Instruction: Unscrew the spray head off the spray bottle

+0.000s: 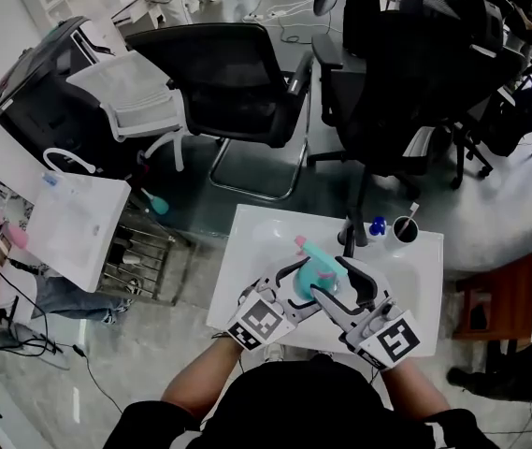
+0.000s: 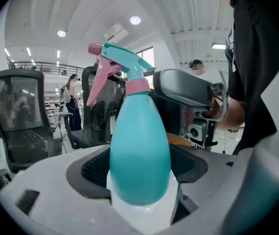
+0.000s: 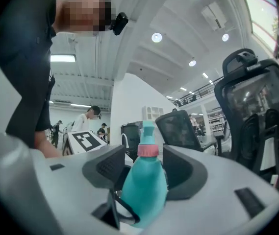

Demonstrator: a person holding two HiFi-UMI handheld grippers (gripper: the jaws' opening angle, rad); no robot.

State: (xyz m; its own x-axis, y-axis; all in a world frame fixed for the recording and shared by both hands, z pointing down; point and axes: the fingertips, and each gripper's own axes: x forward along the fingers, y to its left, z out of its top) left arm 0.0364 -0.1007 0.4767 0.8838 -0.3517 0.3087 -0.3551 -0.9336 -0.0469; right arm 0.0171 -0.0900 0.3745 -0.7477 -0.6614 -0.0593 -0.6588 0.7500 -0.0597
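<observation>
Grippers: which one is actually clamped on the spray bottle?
The left gripper: its pads press both sides of the teal spray bottle body. The right gripper only straddles the bottle near the pink collar, jaws apart with gaps showing.

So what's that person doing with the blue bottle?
A person has a gripper in each hand, over a white table. The left gripper is clamped on the bottle. The right gripper has the bottle between its jaws too, but they stand open. The spray head is on the bottle, not unscrewed yet.
</observation>
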